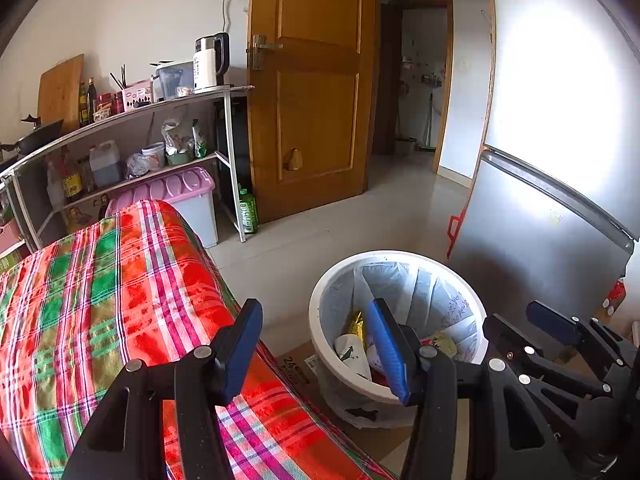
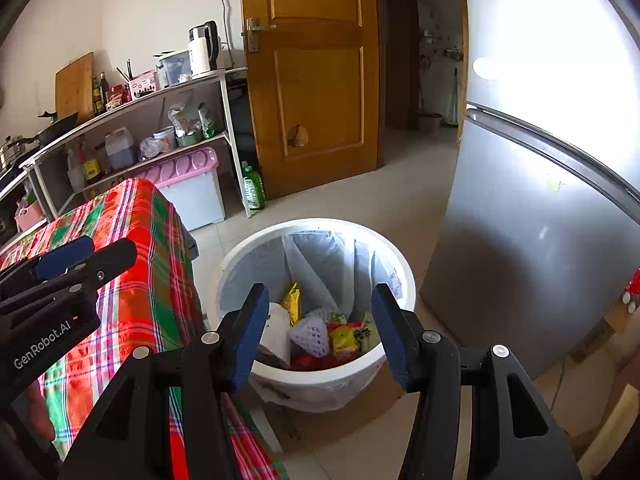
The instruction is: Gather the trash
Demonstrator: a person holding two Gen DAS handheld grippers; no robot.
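A kitchen with a plaid-covered table (image 2: 132, 264); the lined white trash bin (image 2: 320, 228), at 12 o'clock of the right gripper (image 2: 320, 332), holds light, crinkly wrappers (image 2: 344, 336). Both the right and left gripper (image 1: 316, 352) are spread, empty; the thin bin liner (image 2: 320, 260) looks best pinched at its rim.

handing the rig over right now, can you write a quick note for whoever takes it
Left claw: open, empty, at the plaid-covered table edge.
Right claw: open, empty, over the trash bin.
Bin: white, bag-lined, on flattened cardboard on the floor beside the table and the fridge.
Done: wrappers, a foam fruit net and paper lie in the bin.
Left: no loose trash shows on the visible table part; check elsewhere.
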